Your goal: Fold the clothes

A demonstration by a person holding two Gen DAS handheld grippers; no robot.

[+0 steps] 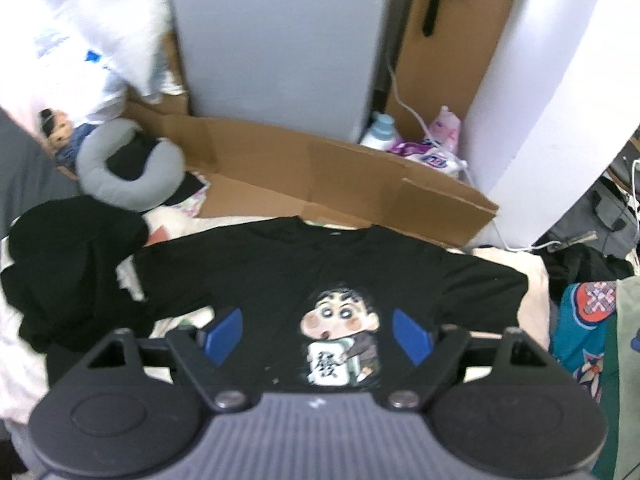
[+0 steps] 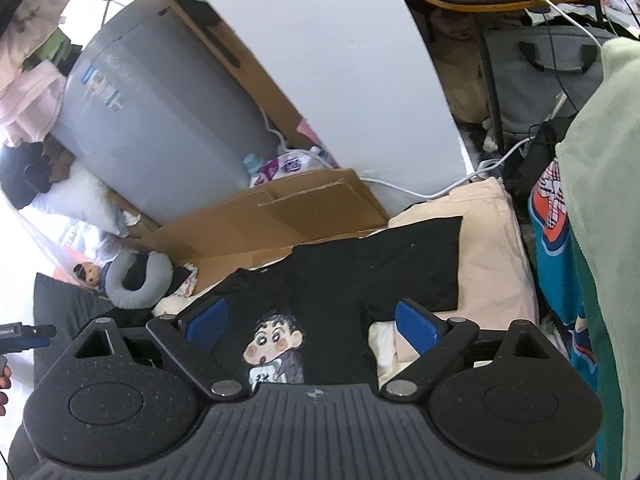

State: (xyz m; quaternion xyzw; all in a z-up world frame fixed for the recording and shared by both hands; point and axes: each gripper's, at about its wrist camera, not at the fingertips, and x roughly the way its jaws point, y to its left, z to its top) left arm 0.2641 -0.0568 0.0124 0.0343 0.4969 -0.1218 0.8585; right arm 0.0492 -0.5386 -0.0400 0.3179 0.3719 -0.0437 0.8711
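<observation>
A black T-shirt with a cartoon boy print lies spread face up on cream bedding, collar away from me and both short sleeves out to the sides. My left gripper hovers above the shirt's chest, open, with only air between its blue pads. In the right wrist view the same T-shirt shows its right sleeve flat on the bedding. My right gripper is open above the lower part of the shirt and holds nothing.
Another black garment with white patches is bunched at the left. Beyond it lie a grey neck pillow and flattened cardboard by a grey appliance. Teal patterned cloth and light green fabric hang at the right.
</observation>
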